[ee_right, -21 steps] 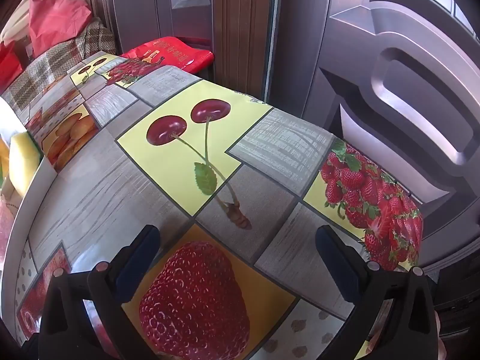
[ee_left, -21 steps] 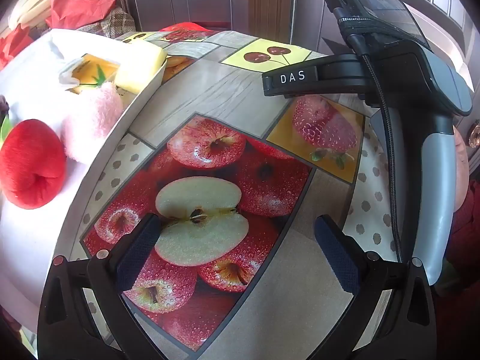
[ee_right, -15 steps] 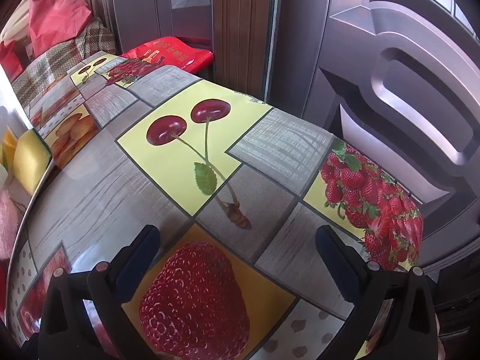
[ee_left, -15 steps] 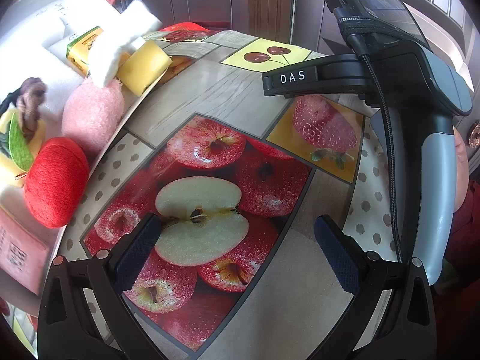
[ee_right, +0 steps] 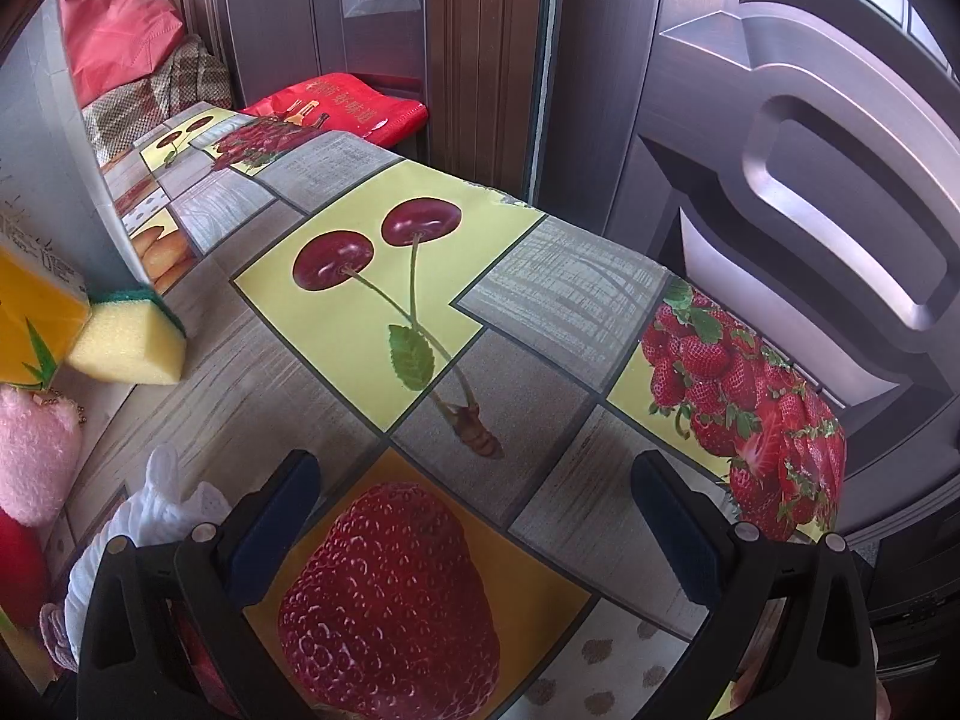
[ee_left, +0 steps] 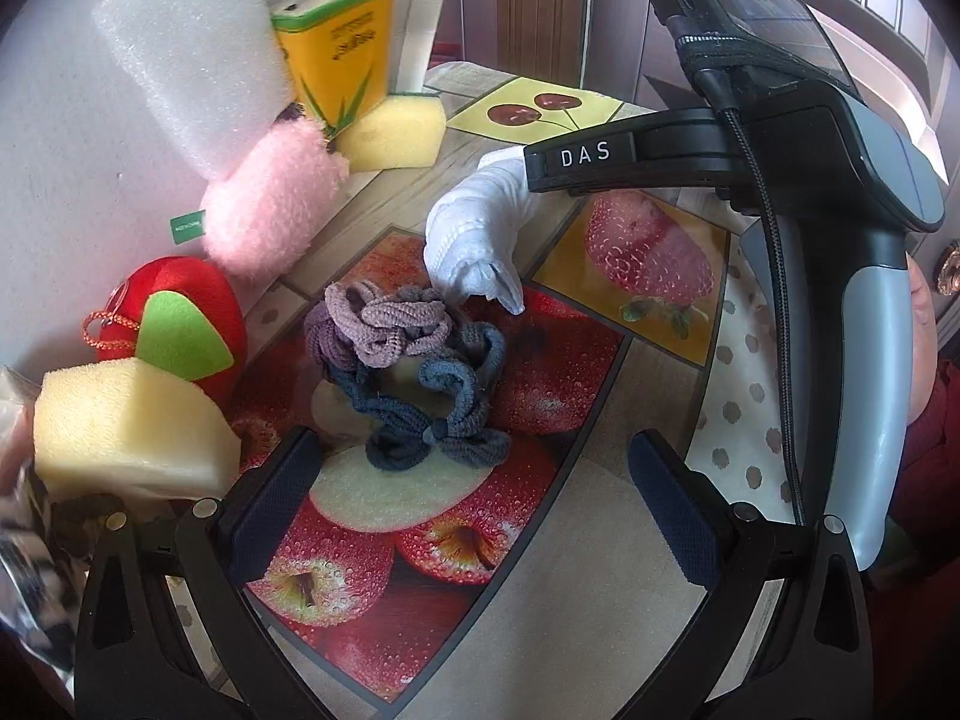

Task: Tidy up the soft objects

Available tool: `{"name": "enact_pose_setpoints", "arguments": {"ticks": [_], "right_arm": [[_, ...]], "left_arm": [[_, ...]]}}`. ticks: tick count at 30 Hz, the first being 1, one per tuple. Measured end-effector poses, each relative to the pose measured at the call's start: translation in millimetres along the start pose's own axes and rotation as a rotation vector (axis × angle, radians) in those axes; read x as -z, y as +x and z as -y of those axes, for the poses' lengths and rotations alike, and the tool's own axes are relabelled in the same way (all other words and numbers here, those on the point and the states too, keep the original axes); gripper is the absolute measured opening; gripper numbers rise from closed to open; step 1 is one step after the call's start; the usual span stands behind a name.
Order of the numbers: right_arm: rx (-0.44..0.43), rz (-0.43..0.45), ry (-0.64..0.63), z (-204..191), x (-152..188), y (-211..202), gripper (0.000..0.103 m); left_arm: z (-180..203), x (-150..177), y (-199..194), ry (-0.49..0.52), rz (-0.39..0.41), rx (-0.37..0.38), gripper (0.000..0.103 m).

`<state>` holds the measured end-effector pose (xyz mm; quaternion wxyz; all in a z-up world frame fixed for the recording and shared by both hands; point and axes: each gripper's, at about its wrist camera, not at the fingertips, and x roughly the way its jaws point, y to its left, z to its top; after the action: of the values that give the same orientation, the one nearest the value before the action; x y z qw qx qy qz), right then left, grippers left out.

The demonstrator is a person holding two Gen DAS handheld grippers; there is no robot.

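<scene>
A white box [ee_left: 78,138] is tipped up at the left and its contents spill onto the table. A bundle of hair ties [ee_left: 408,360] lies just ahead of my open, empty left gripper [ee_left: 468,498]. A white cloth [ee_left: 480,234] lies beyond it. A pink plush [ee_left: 270,204], a red plush apple [ee_left: 174,324], two yellow sponges [ee_left: 126,426] [ee_left: 393,135], a white foam block [ee_left: 198,42] and a yellow pack [ee_left: 336,54] sit at the left. My right gripper [ee_right: 480,522] is open and empty over the strawberry print; its body [ee_left: 840,192] shows in the left wrist view.
The table carries a fruit-print cloth [ee_right: 540,276]. Its far and right edges drop off before a brown door [ee_right: 780,150]. A red bag [ee_right: 336,102] and a red sack [ee_right: 114,18] lie beyond the table's far end.
The white box has tipped up steeply. The hair ties, white cloth and other soft things have slid out onto the table in front of my left gripper. Both grippers stayed put.
</scene>
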<state>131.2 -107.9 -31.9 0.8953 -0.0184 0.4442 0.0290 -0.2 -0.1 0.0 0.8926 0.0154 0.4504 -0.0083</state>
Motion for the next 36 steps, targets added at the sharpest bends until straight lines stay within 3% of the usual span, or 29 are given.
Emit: {"name": "enact_pose_setpoints", "arguments": {"ticks": [36], "right_arm": [[0.0, 0.0, 0.0, 0.1, 0.1, -0.1, 0.103]], "left_arm": [[5.6, -0.1, 2.4, 0.003, 0.0, 0.002, 0.102]]}}
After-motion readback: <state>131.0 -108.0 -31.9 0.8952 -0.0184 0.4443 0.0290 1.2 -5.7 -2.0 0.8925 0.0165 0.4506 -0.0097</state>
